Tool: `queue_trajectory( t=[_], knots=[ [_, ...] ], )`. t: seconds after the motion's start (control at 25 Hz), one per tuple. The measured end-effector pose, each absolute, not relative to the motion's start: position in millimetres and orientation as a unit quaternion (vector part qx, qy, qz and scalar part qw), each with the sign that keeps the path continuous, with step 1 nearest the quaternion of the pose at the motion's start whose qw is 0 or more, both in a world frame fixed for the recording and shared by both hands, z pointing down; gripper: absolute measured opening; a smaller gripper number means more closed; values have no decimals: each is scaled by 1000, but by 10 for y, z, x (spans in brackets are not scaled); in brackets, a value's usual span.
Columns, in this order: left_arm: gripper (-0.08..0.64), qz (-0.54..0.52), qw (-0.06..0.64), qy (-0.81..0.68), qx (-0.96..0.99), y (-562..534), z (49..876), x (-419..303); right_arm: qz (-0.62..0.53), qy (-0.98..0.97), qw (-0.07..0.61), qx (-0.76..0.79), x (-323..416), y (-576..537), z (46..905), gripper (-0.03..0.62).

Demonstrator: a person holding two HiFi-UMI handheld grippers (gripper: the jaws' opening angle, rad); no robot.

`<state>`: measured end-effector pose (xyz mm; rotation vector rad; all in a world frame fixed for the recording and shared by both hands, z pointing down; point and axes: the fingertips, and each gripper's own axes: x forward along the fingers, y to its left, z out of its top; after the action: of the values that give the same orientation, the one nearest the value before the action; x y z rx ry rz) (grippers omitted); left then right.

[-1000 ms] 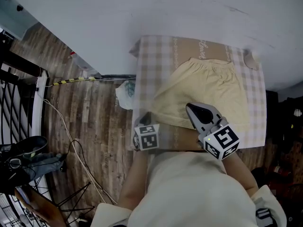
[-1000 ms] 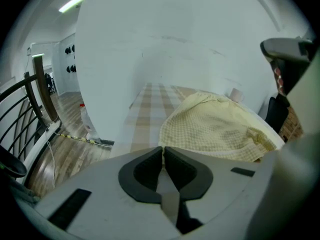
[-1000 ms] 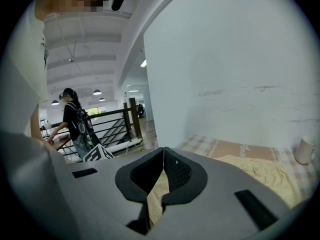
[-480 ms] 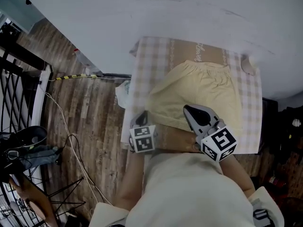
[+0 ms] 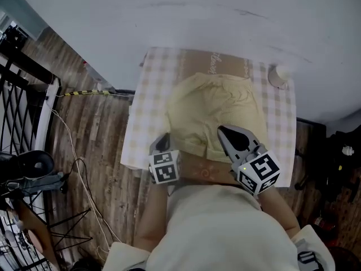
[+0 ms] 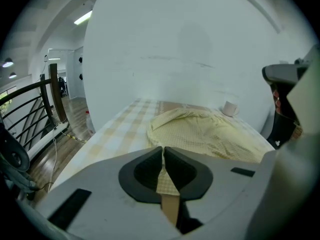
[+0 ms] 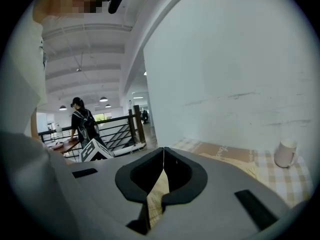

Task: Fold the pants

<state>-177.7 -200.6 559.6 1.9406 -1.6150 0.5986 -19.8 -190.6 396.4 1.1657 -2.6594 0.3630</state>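
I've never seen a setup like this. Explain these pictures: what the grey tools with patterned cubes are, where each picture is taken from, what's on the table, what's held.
No robot here: a person holds a hand-worked claw in each hand. The top-down picture comes from a camera on the person's head; it shows the left claw and the right claw, each carrying a marker cube that belongs to the tool. The other two pictures come from cameras riding on each claw, looking along its jaws. On a checked tablecloth lie pale yellow pants, with a cup at the far right corner. Both claws are shut on the pants' near edge: each claw's own picture shows yellow fabric pinched between its jaws.
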Motion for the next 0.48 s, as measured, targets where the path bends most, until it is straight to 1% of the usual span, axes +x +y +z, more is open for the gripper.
queue_trajectory(
  t=[0.48],
  knots=[
    [17,223,247,-589,737,-1781,5356,-871,135,-905,86,395,536,-1636,3983,0]
  ],
)
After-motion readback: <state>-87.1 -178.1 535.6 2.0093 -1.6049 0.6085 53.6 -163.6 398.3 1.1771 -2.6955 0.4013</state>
